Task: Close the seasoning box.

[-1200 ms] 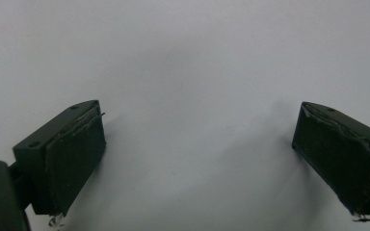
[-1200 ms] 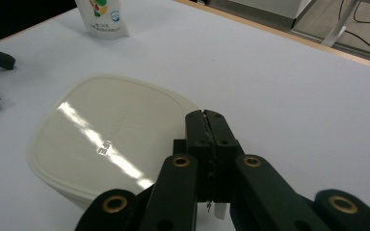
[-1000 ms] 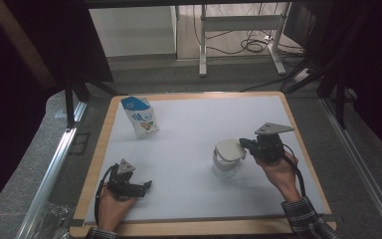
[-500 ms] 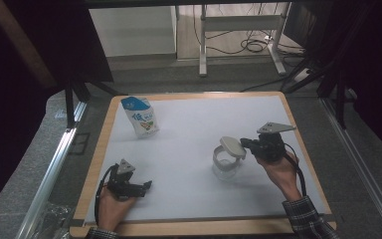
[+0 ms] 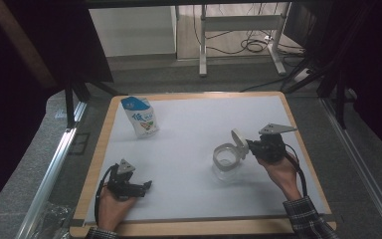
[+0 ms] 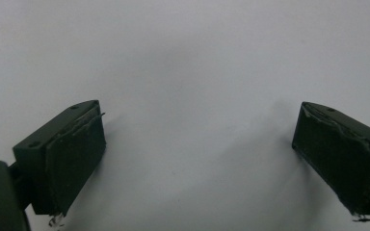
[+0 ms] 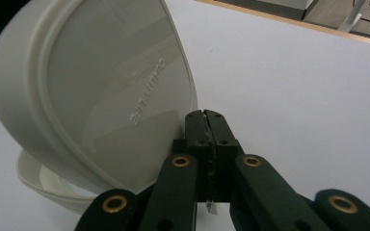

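White paper covers the counter, framed by a pale wooden rim. At the lower left of the high view, the left gripper rests low on the sheet, its jaws spread wide with nothing between them; the left gripper view shows bare paper between the two black pads. Toward the upper left stands a blue-and-white pouch, well apart from both hands.

Right of centre sits the clear jar, its hinged white lid tipped up nearly upright over the mouth. The right gripper is just beside the lid's outer face. Its jaws are pressed together, and in the right gripper view the closed tips lie against the lid near its lower edge, seeming to nudge it rather than pinch it; whether any tab is caught between them I cannot tell.

The step in hand looks like swinging the lid on its hinge. Done well, the push would follow the hinge's arc, gentle enough that the light jar neither slides nor tips; the idle left gripper could steady the body.

Open paper surrounds the jar on every side, and the right rim lies just behind the right hand, so moves toward the centre have the most room.
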The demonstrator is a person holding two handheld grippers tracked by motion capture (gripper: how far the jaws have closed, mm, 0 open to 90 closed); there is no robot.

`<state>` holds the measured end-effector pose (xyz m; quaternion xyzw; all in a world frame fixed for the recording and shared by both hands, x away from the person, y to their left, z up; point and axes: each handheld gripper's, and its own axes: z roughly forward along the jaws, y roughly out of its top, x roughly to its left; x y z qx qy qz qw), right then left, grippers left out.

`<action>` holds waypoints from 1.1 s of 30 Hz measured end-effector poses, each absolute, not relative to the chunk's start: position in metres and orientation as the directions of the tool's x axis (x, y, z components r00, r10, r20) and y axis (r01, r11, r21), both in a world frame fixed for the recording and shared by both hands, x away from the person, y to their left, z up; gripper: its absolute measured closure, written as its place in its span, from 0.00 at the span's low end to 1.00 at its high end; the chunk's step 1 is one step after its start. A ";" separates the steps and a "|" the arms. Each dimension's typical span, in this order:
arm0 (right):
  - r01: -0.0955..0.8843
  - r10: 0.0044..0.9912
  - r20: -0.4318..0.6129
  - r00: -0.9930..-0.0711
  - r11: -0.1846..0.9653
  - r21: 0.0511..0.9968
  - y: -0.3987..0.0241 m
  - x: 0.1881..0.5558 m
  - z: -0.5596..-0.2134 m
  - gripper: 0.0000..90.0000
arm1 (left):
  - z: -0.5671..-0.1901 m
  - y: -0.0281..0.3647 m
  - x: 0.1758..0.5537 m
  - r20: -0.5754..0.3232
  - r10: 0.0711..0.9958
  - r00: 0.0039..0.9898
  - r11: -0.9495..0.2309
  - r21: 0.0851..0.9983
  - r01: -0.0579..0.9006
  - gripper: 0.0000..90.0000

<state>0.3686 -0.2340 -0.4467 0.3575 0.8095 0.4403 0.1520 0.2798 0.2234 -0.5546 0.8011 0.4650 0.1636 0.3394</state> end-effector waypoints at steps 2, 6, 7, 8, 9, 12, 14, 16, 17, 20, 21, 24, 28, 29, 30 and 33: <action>0.441 0.717 0.060 -0.695 0.358 0.823 -0.236 0.369 -0.448 1.00 | -0.555 0.223 0.280 -0.054 0.856 0.514 -0.337 0.696 0.634 0.05; 0.446 0.726 0.057 -0.686 0.357 0.820 -0.238 0.370 -0.450 0.99 | -0.555 0.223 0.280 -0.054 0.856 0.514 -0.337 0.696 0.634 0.05; 0.443 0.731 0.048 -0.681 0.359 0.821 -0.240 0.370 -0.452 0.99 | -0.555 0.223 0.280 -0.054 0.856 0.514 -0.336 0.696 0.634 0.05; 0.443 0.731 0.048 -0.681 0.359 0.821 -0.240 0.370 -0.452 0.99 | -0.555 0.223 0.280 -0.054 0.856 0.514 -0.336 0.696 0.634 0.05; 0.441 0.736 0.034 -0.676 0.368 0.819 -0.240 0.369 -0.453 0.99 | -0.555 0.223 0.280 -0.054 0.856 0.514 -0.337 0.696 0.634 0.05; 0.433 0.742 0.011 -0.671 0.379 0.817 -0.241 0.367 -0.453 0.97 | -0.555 0.223 0.280 -0.054 0.858 0.512 -0.335 0.696 0.635 0.05; 0.434 0.744 0.007 -0.668 0.382 0.816 -0.241 0.367 -0.454 0.96 | -0.555 0.223 0.280 -0.054 0.857 0.512 -0.336 0.695 0.636 0.05; 0.434 0.751 -0.005 -0.661 0.388 0.813 -0.244 0.365 -0.456 0.93 | -0.554 0.223 0.280 -0.054 0.857 0.513 -0.337 0.694 0.637 0.05; 0.438 0.753 -0.003 -0.658 0.386 0.812 -0.246 0.365 -0.457 0.92 | -0.554 0.223 0.280 -0.053 0.857 0.512 -0.337 0.693 0.637 0.05; 0.443 0.758 0.004 -0.652 0.377 0.814 -0.251 0.362 -0.458 0.90 | -0.554 0.222 0.280 -0.053 0.859 0.509 -0.336 0.692 0.639 0.05; 0.444 0.760 0.007 -0.650 0.372 0.815 -0.252 0.361 -0.459 0.88 | -0.554 0.222 0.280 -0.057 0.861 0.505 -0.329 0.695 0.640 0.05; 0.444 0.765 0.005 -0.644 0.369 0.816 -0.255 0.357 -0.461 0.85 | -0.554 0.222 0.280 -0.059 0.861 0.504 -0.327 0.696 0.640 0.05; 0.445 0.773 0.004 -0.634 0.360 0.820 -0.259 0.351 -0.464 0.81 | -0.554 0.222 0.280 -0.062 0.863 0.502 -0.323 0.696 0.641 0.05; 0.446 0.775 0.006 -0.632 0.357 0.821 -0.260 0.350 -0.465 0.79 | -0.554 0.222 0.280 -0.064 0.864 0.499 -0.320 0.696 0.643 0.05; 0.446 0.776 0.005 -0.631 0.357 0.821 -0.262 0.348 -0.466 0.78 | -0.554 0.222 0.280 -0.065 0.866 0.496 -0.317 0.695 0.645 0.06; 0.451 0.776 0.014 -0.630 0.351 0.821 -0.265 0.345 -0.469 0.76 | -0.553 0.222 0.281 -0.063 0.865 0.498 -0.322 0.693 0.646 0.06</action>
